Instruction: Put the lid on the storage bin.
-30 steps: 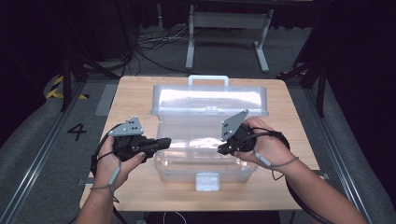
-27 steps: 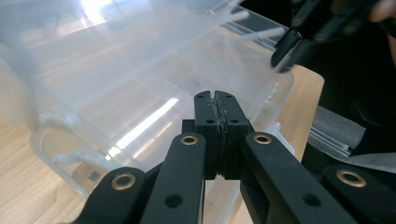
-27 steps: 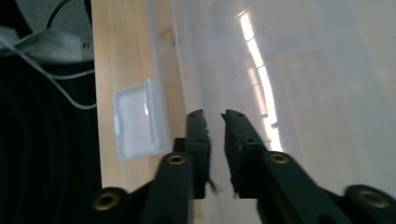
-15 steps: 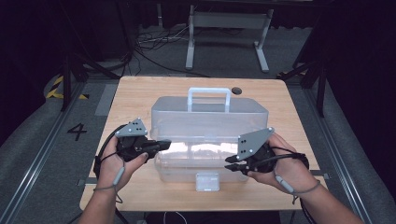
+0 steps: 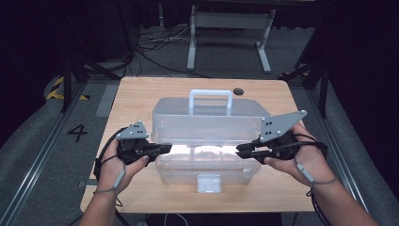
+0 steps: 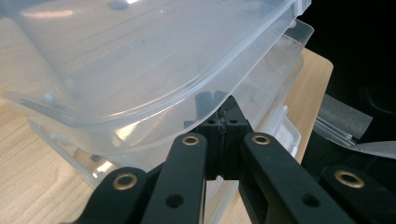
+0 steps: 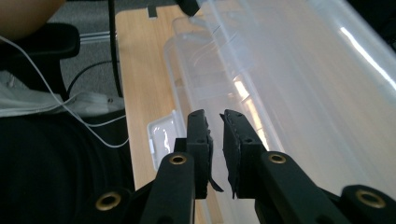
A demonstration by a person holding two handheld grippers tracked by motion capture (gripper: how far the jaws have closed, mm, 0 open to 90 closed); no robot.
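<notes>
At the middle of the wooden table point(image 5: 141, 94) sits the clear plastic box point(image 5: 207, 167), long side toward me; its lid point(image 5: 207, 120) is part-way down, front edge raised off the base with a lit gap between them; white handle point(image 5: 210, 100) stands on top of the lid; white latch point(image 5: 209, 182) sits on the front wall of the base, not fastened.

Left hand-held gripper point(image 5: 162, 149) is at the box's left end, jaws pressed together; in the left gripper view the tips point(image 6: 223, 122) sit right under the lid's rim, at the base's edge; can't tell whether they pinch any plastic.

Right hand-held gripper point(image 5: 241, 151) is at the right end, pointing in at the gap; its jaws have just been closing a little and stand slightly apart; in the right gripper view nothing sits between the pads point(image 7: 200, 135); lid runs along just beside them, not touching as far as I can see.

Small dark round thing point(image 5: 238, 91) lies on the table behind the box, well apart from it.
</notes>
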